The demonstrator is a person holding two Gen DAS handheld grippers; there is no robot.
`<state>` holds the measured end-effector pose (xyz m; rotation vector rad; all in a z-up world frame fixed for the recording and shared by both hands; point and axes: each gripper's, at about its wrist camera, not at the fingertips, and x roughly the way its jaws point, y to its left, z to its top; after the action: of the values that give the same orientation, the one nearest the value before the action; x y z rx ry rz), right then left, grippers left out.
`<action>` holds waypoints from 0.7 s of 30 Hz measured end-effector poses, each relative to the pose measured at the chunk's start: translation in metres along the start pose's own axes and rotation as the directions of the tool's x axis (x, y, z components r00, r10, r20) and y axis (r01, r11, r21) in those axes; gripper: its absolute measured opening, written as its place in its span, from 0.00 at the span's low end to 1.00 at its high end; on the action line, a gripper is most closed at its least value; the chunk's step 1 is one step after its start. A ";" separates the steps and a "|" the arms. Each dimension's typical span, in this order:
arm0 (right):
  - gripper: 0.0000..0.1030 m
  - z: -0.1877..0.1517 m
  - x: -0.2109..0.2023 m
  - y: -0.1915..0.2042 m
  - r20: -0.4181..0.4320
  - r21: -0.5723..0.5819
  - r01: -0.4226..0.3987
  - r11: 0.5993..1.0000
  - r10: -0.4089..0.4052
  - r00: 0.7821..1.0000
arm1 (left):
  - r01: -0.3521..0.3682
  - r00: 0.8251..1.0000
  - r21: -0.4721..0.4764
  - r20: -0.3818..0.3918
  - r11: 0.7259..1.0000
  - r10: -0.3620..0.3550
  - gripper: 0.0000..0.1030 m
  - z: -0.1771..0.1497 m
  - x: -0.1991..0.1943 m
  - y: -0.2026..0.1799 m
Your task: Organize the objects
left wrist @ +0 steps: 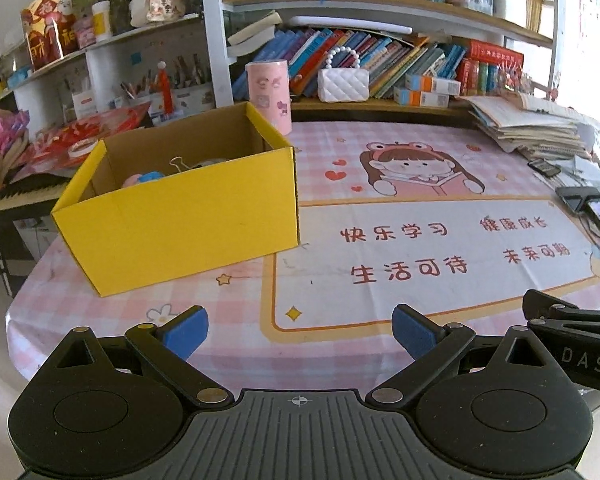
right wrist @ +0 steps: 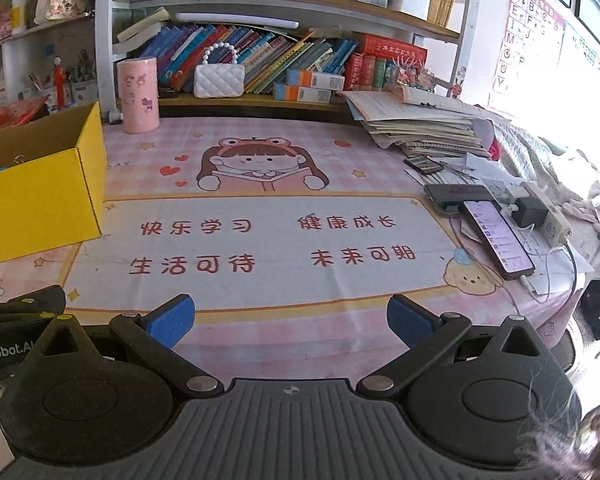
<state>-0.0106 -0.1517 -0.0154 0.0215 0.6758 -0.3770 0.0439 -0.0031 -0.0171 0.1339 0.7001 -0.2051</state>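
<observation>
A: Starting at our left, what do we have ahead of the left tongs (left wrist: pixel 300 332)?

B: The yellow box (left wrist: pixel 180 216) sits ahead and to the left of them on the worktop (left wrist: pixel 380 292), open at the top. Inside we see a binder clip (left wrist: pixel 180 164) and something pink and blue (left wrist: pixel 144 178) that we cannot make out. The left tongs are spread wide, blue pads (left wrist: pixel 186 330) apart, gripping nothing.

A: And behind the box?

B: A pink canister (left wrist: pixel 269 94) stands upright just past its far corner, and a white quilted purse (left wrist: pixel 343 82) rests on the low shelf beyond, in front of the books.

A: Our right tongs (right wrist: pixel 290 322)?

B: Equally wide apart and empty, hovering over the near edge of the printed mat (right wrist: pixel 260 240). From there the yellow box lies far to the left, the canister ahead-left of us.

A: Further right?

B: A stack of papers (right wrist: pixel 420 120) ahead and to the right, then a phone (right wrist: pixel 498 240) with a lit screen lying flat, a cable plugged into its near end, and a white power strip (right wrist: pixel 548 216) just beyond it.

A: Do our tongs touch?

B: We see them side by side; contact we cannot tell.
</observation>
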 end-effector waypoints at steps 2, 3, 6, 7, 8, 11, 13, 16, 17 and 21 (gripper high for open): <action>1.00 0.000 0.002 -0.001 -0.005 -0.002 0.001 1.000 -0.001 1.000 | -0.009 1.000 0.002 -0.007 1.000 0.009 0.97 0.001 0.002 -0.002; 1.00 0.000 0.002 -0.001 -0.006 -0.004 0.001 1.000 -0.001 1.000 | -0.014 1.000 0.001 -0.011 1.000 0.014 0.97 0.001 0.003 -0.003; 1.00 0.001 0.003 -0.001 -0.007 -0.015 -0.002 1.000 0.002 1.000 | -0.037 0.999 0.001 -0.025 0.999 0.037 0.97 0.002 0.006 -0.005; 1.00 0.001 0.004 0.000 -0.008 -0.020 -0.002 1.000 0.002 1.000 | -0.043 0.999 0.001 -0.028 0.999 0.043 0.97 0.002 0.006 -0.006; 1.00 0.002 0.005 0.000 -0.010 -0.024 -0.002 1.000 0.002 1.000 | -0.050 0.998 0.001 -0.031 0.999 0.050 0.97 0.002 0.007 -0.006; 1.00 0.003 0.008 0.002 -0.017 -0.028 0.001 1.000 -0.002 1.000 | -0.064 0.997 0.000 -0.035 0.998 0.064 0.97 0.002 0.008 -0.007; 1.00 0.003 0.009 0.002 -0.019 -0.029 0.001 1.000 -0.002 1.000 | -0.072 0.997 0.000 -0.035 0.997 0.072 0.97 0.003 0.008 -0.007; 1.00 0.003 0.010 0.003 -0.021 -0.031 0.004 1.000 -0.004 1.000 | -0.083 0.996 0.000 -0.033 0.997 0.083 0.97 0.003 0.008 -0.007; 1.00 0.003 0.011 0.003 -0.024 -0.034 0.006 0.999 -0.007 1.000 | -0.085 0.996 0.001 -0.034 0.996 0.085 0.97 0.003 0.008 -0.007; 1.00 0.004 0.014 0.006 -0.035 -0.037 0.010 0.999 -0.011 0.999 | -0.092 0.995 0.000 -0.035 0.996 0.092 0.97 0.003 0.008 -0.006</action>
<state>0.0040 -0.1517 -0.0219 -0.0099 0.7176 -0.3751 0.0505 -0.0101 -0.0207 0.1679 0.7272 -0.1145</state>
